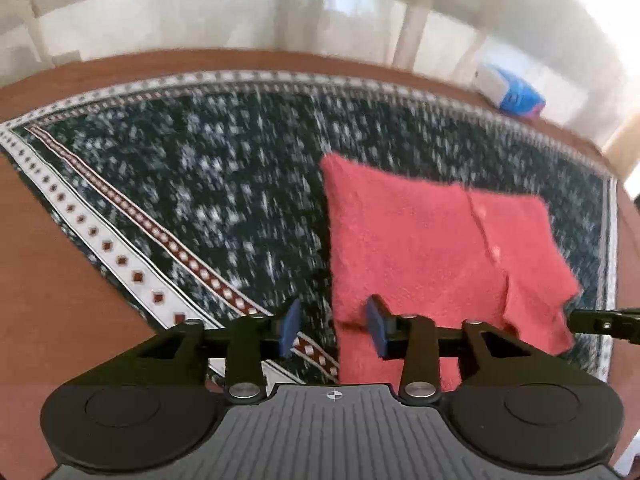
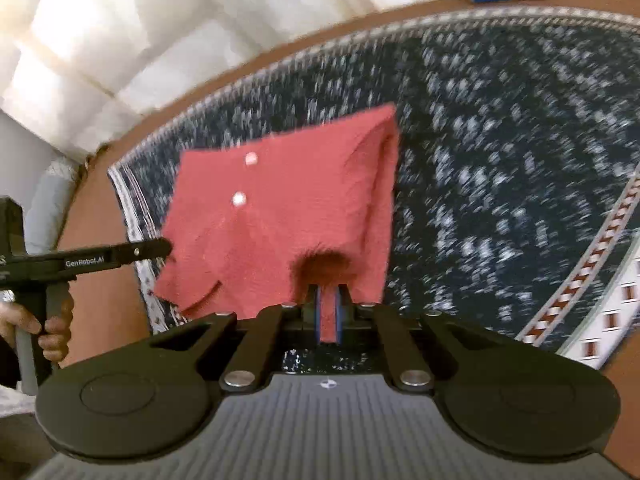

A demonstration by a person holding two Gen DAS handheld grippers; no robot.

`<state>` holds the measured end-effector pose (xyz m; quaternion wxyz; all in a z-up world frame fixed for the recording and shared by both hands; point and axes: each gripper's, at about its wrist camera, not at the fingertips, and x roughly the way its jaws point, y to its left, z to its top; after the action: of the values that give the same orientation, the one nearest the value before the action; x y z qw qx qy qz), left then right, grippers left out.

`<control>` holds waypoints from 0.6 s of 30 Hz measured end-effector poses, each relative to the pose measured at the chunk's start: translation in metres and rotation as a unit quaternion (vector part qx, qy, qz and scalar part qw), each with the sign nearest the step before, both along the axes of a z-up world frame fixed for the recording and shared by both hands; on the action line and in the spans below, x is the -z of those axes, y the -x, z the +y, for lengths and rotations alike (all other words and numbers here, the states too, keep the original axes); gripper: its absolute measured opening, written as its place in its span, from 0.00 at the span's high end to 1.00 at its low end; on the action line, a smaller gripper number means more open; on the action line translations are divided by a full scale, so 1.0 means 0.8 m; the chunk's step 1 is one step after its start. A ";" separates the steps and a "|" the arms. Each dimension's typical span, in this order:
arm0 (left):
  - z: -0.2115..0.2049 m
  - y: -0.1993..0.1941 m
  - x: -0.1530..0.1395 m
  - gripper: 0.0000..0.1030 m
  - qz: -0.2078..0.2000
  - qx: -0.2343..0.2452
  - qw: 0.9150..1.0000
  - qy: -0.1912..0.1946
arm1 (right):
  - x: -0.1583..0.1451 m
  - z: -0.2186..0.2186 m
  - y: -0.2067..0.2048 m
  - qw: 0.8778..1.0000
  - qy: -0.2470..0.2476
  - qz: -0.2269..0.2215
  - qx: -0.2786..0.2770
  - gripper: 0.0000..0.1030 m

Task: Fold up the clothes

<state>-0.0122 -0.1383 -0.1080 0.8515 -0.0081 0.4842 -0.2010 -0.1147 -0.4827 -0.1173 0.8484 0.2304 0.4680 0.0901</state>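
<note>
My right gripper [image 2: 328,314] pinches the red garment's [image 2: 280,216] edge; my left gripper [image 1: 334,326] gapes beside it. Next, regrasp, then fold.

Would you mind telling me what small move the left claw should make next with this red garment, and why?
Probably close the left claw on the red garment. Its pads stand open, with the garment's edge at the right-hand pad but not pinched, while the right claw is already shut on another part. A second grip would let both hands lift and fold it.
</note>
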 end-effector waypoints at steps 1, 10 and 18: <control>0.000 -0.004 -0.005 0.43 -0.005 -0.003 1.000 0.007 | -0.010 -0.005 0.002 1.000 0.000 -0.017 0.009 0.83; -0.037 -0.059 0.010 0.39 0.013 0.014 0.999 0.029 | -0.012 -0.019 -0.057 0.998 0.024 -0.046 0.025 0.43; -0.031 -0.066 0.035 0.27 0.051 0.024 0.997 0.053 | 0.024 -0.027 -0.073 0.999 -0.015 -0.005 0.036 0.44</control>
<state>0.0406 -0.1635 -0.1359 0.8191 -0.0517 0.5153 -0.2466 -0.0566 -0.5039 -0.1362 0.8498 0.2591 0.4540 0.0678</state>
